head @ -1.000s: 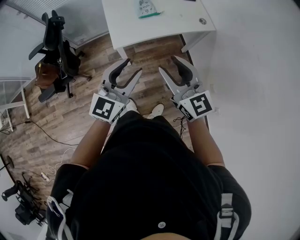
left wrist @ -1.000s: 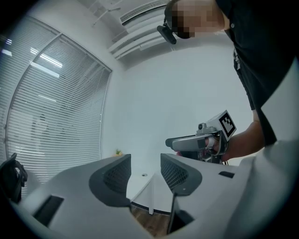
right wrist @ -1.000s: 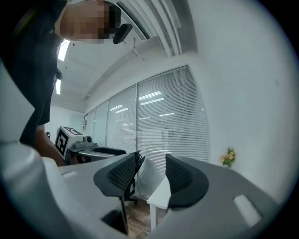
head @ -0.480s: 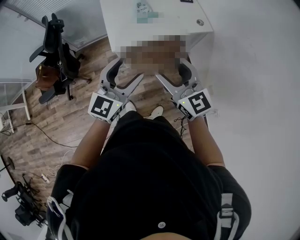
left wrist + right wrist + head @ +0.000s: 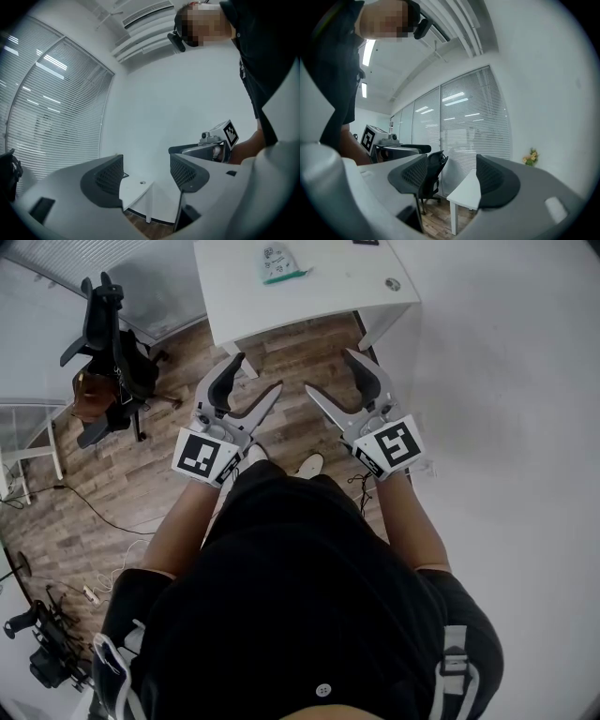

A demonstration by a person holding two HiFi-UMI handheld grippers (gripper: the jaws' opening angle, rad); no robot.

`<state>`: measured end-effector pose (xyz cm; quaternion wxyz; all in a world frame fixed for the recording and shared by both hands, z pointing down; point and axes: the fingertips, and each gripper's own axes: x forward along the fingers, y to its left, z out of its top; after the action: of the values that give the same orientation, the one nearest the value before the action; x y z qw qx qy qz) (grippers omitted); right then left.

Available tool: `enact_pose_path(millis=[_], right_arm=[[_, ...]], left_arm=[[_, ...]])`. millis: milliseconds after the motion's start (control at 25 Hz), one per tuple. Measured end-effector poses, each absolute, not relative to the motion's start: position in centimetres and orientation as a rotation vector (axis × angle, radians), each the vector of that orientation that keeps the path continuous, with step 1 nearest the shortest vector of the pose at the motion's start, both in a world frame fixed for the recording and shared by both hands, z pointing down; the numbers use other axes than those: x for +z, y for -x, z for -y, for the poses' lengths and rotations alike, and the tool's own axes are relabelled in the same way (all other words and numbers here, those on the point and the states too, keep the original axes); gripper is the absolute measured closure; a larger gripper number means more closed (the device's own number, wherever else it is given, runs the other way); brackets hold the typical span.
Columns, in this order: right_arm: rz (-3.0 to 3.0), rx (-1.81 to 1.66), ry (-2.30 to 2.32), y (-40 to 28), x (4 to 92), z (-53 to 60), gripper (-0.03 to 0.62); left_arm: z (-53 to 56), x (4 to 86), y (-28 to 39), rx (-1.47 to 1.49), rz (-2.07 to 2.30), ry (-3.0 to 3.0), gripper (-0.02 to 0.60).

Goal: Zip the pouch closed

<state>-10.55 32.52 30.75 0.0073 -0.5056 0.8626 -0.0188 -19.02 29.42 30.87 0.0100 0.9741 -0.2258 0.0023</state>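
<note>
**A:** Where is the pouch?

**B:** The pouch [image 5: 278, 263] lies flat on the white table [image 5: 328, 292], toward the table's far side. It has a teal strip along its nearer edge. It is too small to tell whether the zip is done up.

**A:** And the grippers?

**B:** Both are short of the table's near edge, over the wooden floor [image 5: 159, 474] and well apart from the pouch. The left gripper [image 5: 256, 374] is near the table's left front corner and the right gripper [image 5: 329, 371] near its right front leg. Both point toward the table.

**A:** Are they holding anything?

**B:** No. The jaws of each have just been opening and now stand spread wide. Only the table and the room show through the gaps, and the pads touch nothing.

**A:** Is there anything else around the table?

**B:** A black office chair [image 5: 111, 343] stands to the table's left. The person's shoes [image 5: 309, 463] are on the floor short of the table, on the near side of the grippers.
</note>
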Motion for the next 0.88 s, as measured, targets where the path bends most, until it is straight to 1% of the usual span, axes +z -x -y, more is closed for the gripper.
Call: enact_pose_path(millis=[480, 880], right_arm=[[-2.728, -0.083, 1.513, 7.9, 31.6, -33.1, 0.270], [-2.746, -0.124, 1.514, 7.0, 32.6, -26.5, 0.270]], left_arm=[[-30.4, 31.4, 15.9, 0.047, 0.745, -3.030, 0.272], [-24.0, 32.9, 14.6, 0.065, 0.724, -3.014, 0.284]])
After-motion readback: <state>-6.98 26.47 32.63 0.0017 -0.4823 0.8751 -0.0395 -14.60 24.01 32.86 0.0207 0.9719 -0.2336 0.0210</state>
